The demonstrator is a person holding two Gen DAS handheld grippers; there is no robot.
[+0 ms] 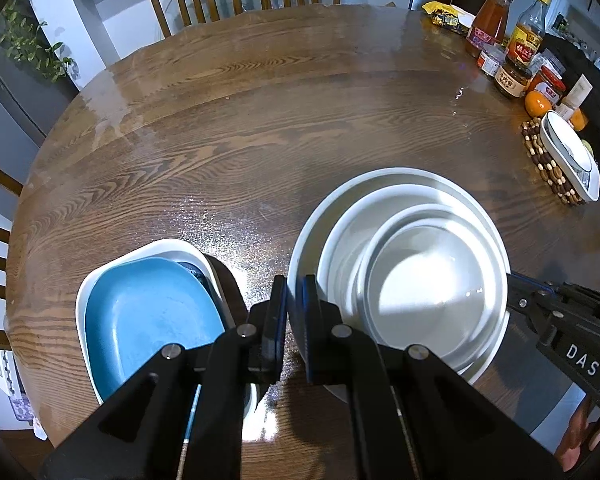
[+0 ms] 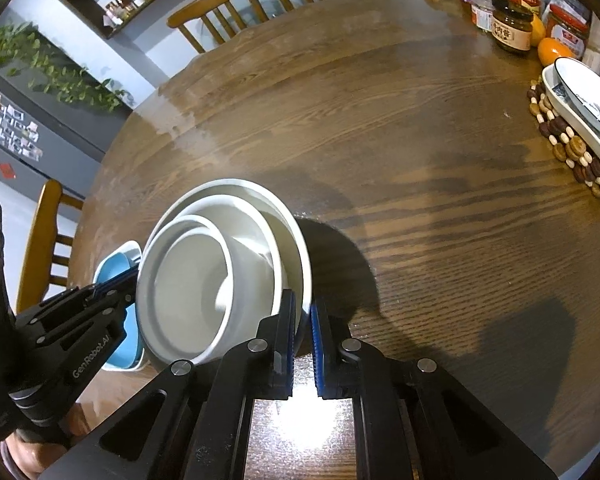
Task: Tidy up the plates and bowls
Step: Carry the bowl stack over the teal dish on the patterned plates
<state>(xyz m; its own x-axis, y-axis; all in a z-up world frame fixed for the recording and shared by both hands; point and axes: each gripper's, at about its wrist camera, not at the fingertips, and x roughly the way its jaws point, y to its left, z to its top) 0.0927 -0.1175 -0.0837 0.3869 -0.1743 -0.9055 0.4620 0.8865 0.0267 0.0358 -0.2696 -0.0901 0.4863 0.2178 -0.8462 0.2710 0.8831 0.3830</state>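
White lettering on my right gripper [image 1: 512, 304] reads "DAS", and on my left gripper [image 1: 296, 300] "GenRobot.AI". At the table's far edge, jar and bottle labels carry Chinese characters too small for me to read.

Three white round bowls [image 1: 416, 264] sit nested, small inside medium inside large, on the wooden table [image 1: 260, 120], near its front edge. My left gripper pinches the large bowl's left rim between its blue pads, jaws nearly closed. My right gripper is clamped the same way on the opposite rim.

Just to the left, one blue squarish plate [image 1: 148, 312] lies inside a white squarish dish [image 1: 172, 246]. One more white dish [image 2: 580, 96], with a dark rim line, rests on a beaded trivet [image 2: 568, 148] far right. I see three wooden chairs [image 2: 216, 8].
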